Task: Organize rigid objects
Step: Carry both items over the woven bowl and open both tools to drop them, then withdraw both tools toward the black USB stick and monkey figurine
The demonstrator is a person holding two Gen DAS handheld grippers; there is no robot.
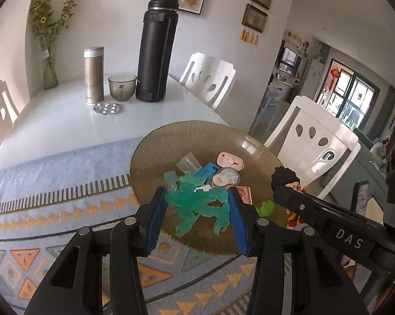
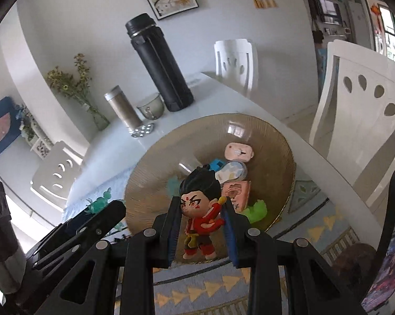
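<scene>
My left gripper is shut on a translucent green dragon figure, held above the near part of a ribbed amber glass plate. My right gripper is shut on a black-haired figurine in red clothes, also over the plate. In the left wrist view the right gripper comes in from the right with the figurine's head at its tip. The plate holds a pink case, a blue box, a round white disc, a clear cup and a green toy.
The plate sits on a patterned blue cloth over a white table. At the back stand a tall black flask, a slim metal flask, a glass cup, a pill blister and a flower vase. White chairs surround the table.
</scene>
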